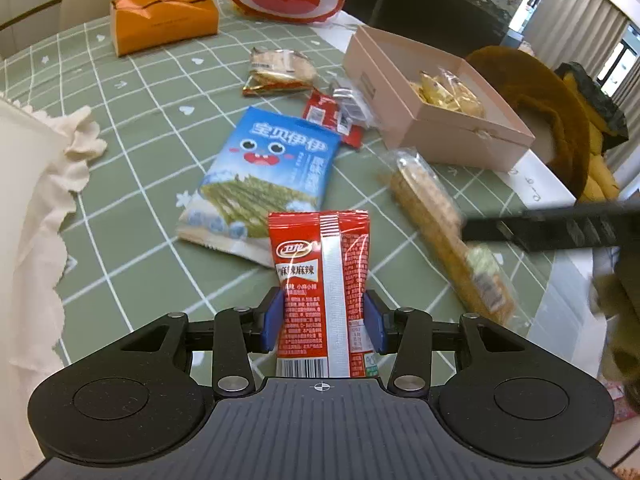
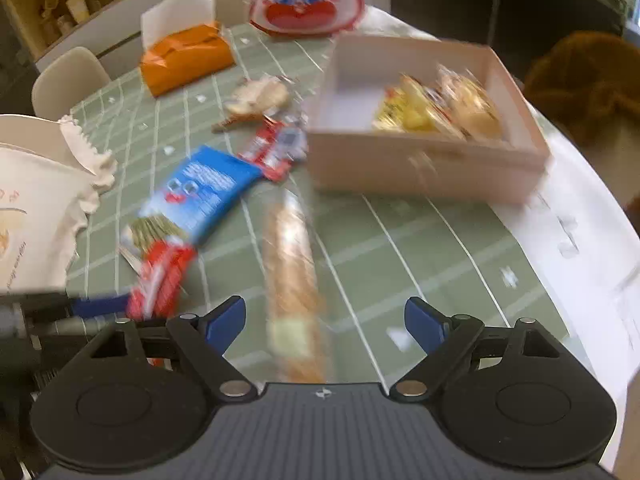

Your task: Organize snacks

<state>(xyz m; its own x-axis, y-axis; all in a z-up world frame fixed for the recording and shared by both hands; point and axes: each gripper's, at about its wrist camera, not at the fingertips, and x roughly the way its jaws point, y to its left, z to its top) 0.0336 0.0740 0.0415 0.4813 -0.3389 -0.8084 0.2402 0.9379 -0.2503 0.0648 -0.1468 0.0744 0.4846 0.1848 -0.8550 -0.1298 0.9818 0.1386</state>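
The round table point(image 1: 132, 92) with its green checked cloth carries everything, and the pink box point(image 1: 448, 136) sits at its far right side, one wall toward the grippers and a few yellow packets already inside. To do this step well, I'd say the left gripper point(image 1: 324, 320), pinching the red spicy-strip packet point(image 1: 320, 280) upright between its blue pads point(image 1: 269, 326), should lift clear of the loose packs before swinging over the box, and let go only once low inside. The right gripper point(image 2: 325, 322) hangs spread wide above the long cracker sleeve point(image 2: 294, 276), empty. Counting: one box, one blue seaweed pack point(image 1: 264, 184), one cracker sleeve, one held red packet, and a small cluster of sachets point(image 1: 340, 114) I can't count.
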